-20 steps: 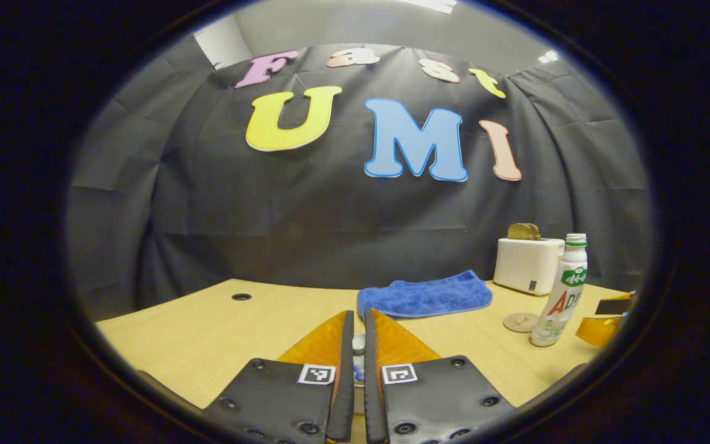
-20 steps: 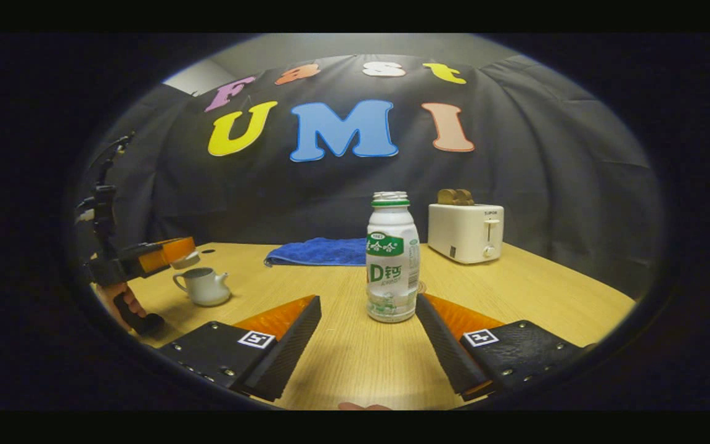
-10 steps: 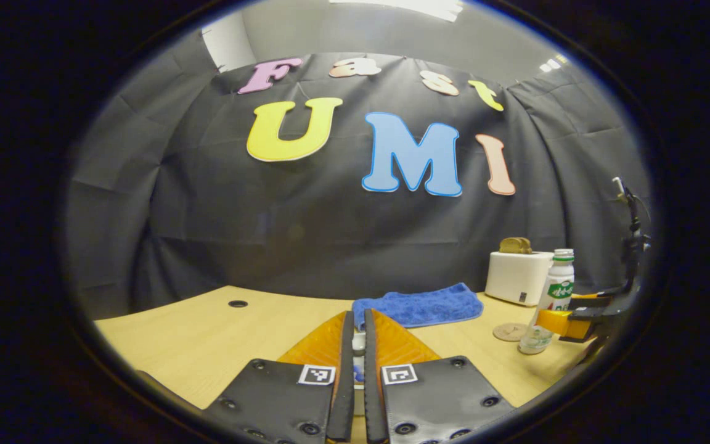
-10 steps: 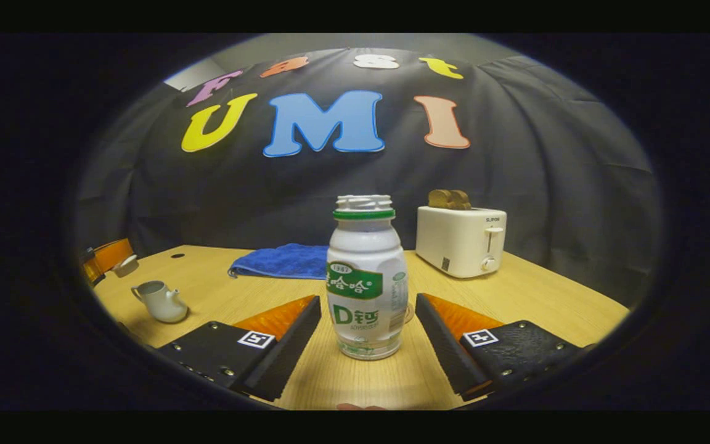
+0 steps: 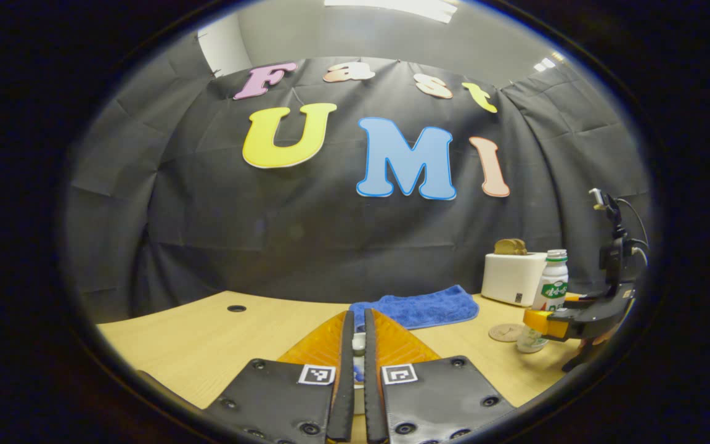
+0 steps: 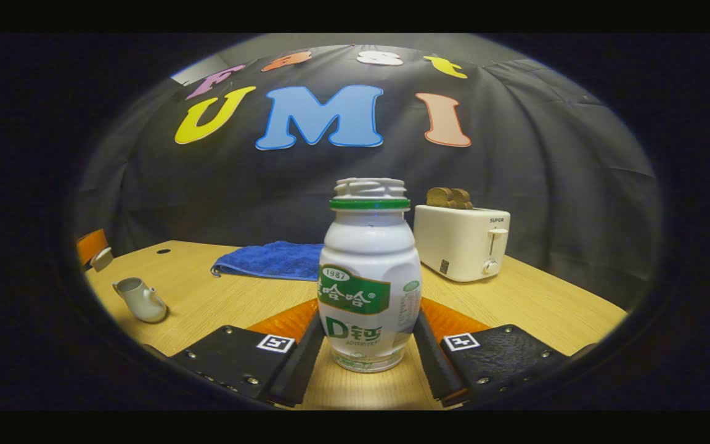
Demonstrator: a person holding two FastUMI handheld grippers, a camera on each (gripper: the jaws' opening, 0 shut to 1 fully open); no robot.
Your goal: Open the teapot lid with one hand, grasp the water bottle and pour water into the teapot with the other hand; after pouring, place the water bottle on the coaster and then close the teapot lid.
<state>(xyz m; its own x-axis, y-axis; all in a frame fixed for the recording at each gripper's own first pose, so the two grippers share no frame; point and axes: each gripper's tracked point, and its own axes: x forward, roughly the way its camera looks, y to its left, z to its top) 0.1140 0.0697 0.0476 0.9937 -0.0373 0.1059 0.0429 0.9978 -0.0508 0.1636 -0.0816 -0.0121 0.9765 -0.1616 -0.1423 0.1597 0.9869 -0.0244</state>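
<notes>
The white water bottle (image 6: 369, 277) with a green label and no cap stands on the table, and my right gripper (image 6: 369, 324) is shut on its lower body, one finger against each side. The white teapot (image 6: 139, 300) sits lidless at the far left of the right gripper view. Above it, my left gripper (image 6: 91, 248) holds the small white teapot lid (image 6: 102, 259). In the left gripper view my left gripper (image 5: 358, 317) is shut on the lid (image 5: 359, 343). Far right there, the right gripper (image 5: 546, 320) clasps the bottle (image 5: 550, 285), and the round coaster (image 5: 506, 333) lies just left of it.
A folded blue towel (image 6: 272, 260) lies at the back of the wooden table (image 6: 207, 296). A white toaster (image 6: 463, 240) with bread in it stands behind and to the right of the bottle. There is a small cable hole (image 5: 236, 308) at the table's back left.
My right gripper moved forward around the bottle and its fingers closed in against its sides. The left gripper with the lid rose a little and drifted left.
</notes>
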